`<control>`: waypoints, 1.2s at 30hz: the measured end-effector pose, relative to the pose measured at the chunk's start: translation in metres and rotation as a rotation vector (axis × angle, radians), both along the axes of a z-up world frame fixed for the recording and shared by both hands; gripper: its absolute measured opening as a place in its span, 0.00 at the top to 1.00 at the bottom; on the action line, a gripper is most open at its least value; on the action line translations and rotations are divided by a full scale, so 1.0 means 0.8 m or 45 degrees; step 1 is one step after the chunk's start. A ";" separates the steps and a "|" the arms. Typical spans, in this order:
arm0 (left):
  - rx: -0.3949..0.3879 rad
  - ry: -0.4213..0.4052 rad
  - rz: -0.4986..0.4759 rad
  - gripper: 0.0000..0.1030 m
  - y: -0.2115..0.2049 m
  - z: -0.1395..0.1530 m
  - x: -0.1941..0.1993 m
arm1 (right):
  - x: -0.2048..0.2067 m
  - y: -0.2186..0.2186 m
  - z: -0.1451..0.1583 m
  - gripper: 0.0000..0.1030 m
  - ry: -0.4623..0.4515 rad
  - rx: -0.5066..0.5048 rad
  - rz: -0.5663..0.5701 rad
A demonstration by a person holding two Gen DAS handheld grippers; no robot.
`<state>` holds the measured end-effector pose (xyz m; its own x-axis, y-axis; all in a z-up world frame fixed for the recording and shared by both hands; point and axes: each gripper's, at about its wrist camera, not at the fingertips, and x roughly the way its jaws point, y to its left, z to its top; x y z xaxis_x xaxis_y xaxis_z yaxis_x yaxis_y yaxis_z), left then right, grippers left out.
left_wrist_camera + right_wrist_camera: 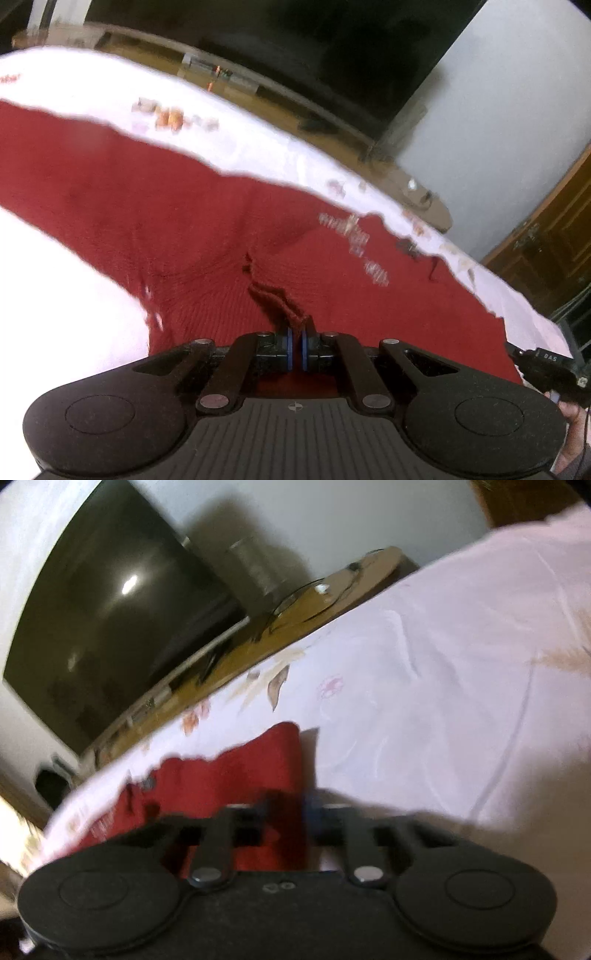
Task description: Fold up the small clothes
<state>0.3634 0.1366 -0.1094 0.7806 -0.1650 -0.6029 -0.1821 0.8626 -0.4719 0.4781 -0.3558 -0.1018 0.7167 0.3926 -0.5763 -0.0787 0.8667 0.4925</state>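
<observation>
- Well, over on the left, the left gripper (294, 345) has its blue pads pressed together on a bunched ridge of the red knit garment (192, 221), which lies spread across the white floral bedsheet (258, 147).
- To my eye a fold is under way: lift that pinched edge just enough to clear the sheet and carry it over evenly, so the knit does not drag or twist (it looks soft and stretchy).
- Further right, the right gripper (291, 808) sits at the garment's other edge (229, 775); blur hides whether its fingers are pinching or apart, I cannot tell.
- Both ends should travel together, I'd say.
- Writing: small letters, perhaps "DAS", on a black device (550, 363) at far right; red print on the sheet's far left is unreadable.
</observation>
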 end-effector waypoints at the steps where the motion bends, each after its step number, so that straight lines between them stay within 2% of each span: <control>1: 0.017 -0.036 -0.001 0.96 -0.001 0.003 -0.004 | -0.005 -0.002 0.007 0.93 -0.039 -0.028 -0.024; 3: 0.113 0.024 0.005 0.96 -0.008 -0.004 0.000 | -0.017 -0.004 0.019 0.93 -0.121 -0.057 -0.066; 5: 0.112 0.019 0.009 0.96 -0.008 -0.010 0.001 | -0.004 0.003 0.002 0.93 -0.036 -0.130 -0.073; 8: 0.125 0.028 -0.003 0.95 -0.008 -0.005 0.003 | -0.004 0.011 0.001 0.92 -0.053 -0.163 -0.079; 10: 0.106 0.029 0.041 0.95 -0.001 0.003 -0.004 | -0.009 0.014 0.006 0.78 -0.054 -0.178 -0.098; 11: 0.148 -0.002 0.106 0.95 0.001 0.014 -0.014 | -0.016 0.015 0.014 0.73 -0.082 -0.203 -0.130; 13: 0.251 -0.117 0.168 0.94 -0.004 0.041 -0.032 | -0.044 0.017 0.034 0.73 -0.191 -0.232 -0.129; 15: 0.242 -0.182 0.130 0.93 -0.017 0.057 -0.031 | -0.069 0.020 0.046 0.74 -0.238 -0.222 -0.088; 16: 0.235 -0.190 0.084 0.80 -0.030 0.060 -0.025 | -0.078 0.028 0.049 0.74 -0.255 -0.235 -0.058; 17: 0.241 -0.188 0.015 0.44 -0.048 0.060 -0.016 | -0.087 0.039 0.048 0.75 -0.266 -0.260 -0.029; 19: 0.307 -0.170 -0.082 0.05 -0.087 0.051 -0.001 | -0.100 0.059 0.040 0.75 -0.252 -0.292 0.029; 20: 0.357 -0.172 -0.115 0.05 -0.105 0.042 0.004 | -0.102 0.068 0.033 0.76 -0.226 -0.325 0.040; 21: 0.384 -0.121 -0.153 0.05 -0.115 0.029 0.014 | -0.099 0.079 0.022 0.76 -0.170 -0.378 0.030; 22: 0.396 -0.006 -0.180 0.05 -0.121 0.012 0.028 | -0.095 0.085 0.012 0.76 -0.119 -0.420 0.016; 23: 0.435 0.019 -0.194 0.05 -0.127 0.000 0.031 | -0.098 0.088 0.013 0.76 -0.135 -0.437 0.003; 24: 0.482 -0.012 -0.208 0.05 -0.130 0.001 0.025 | -0.098 0.093 0.019 0.76 -0.120 -0.456 0.001; 25: 0.471 0.000 -0.209 0.06 -0.127 0.006 0.021 | -0.100 0.095 0.025 0.75 -0.120 -0.456 -0.002; 26: 0.425 -0.040 -0.190 0.05 -0.116 0.015 0.010 | -0.107 0.093 0.032 0.73 -0.146 -0.444 -0.006; 28: 0.362 -0.133 -0.089 0.05 -0.075 0.034 -0.018 | -0.119 0.089 0.041 0.71 -0.170 -0.451 -0.022; 30: 0.323 -0.136 0.034 0.05 -0.022 0.041 -0.041 | -0.131 0.077 0.042 0.68 -0.161 -0.444 -0.059; 33: 0.209 -0.120 0.268 0.06 0.084 0.039 -0.074 | -0.150 0.064 0.038 0.66 -0.112 -0.411 -0.115; 34: 0.160 -0.101 0.364 0.13 0.125 0.037 -0.085 | -0.156 0.064 0.036 0.66 -0.097 -0.407 -0.131; 35: 0.107 -0.092 0.439 0.29 0.160 0.033 -0.095 | -0.163 0.063 0.035 0.66 -0.085 -0.403 -0.145; 36: 0.031 -0.089 0.506 0.33 0.196 0.027 -0.106 | -0.169 0.066 0.034 0.66 -0.073 -0.399 -0.159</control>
<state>0.2790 0.2937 -0.0876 0.8201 0.1712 -0.5460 -0.4716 0.7426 -0.4756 0.3428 -0.3033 -0.0745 0.7827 0.1096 -0.6126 0.0179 0.9800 0.1982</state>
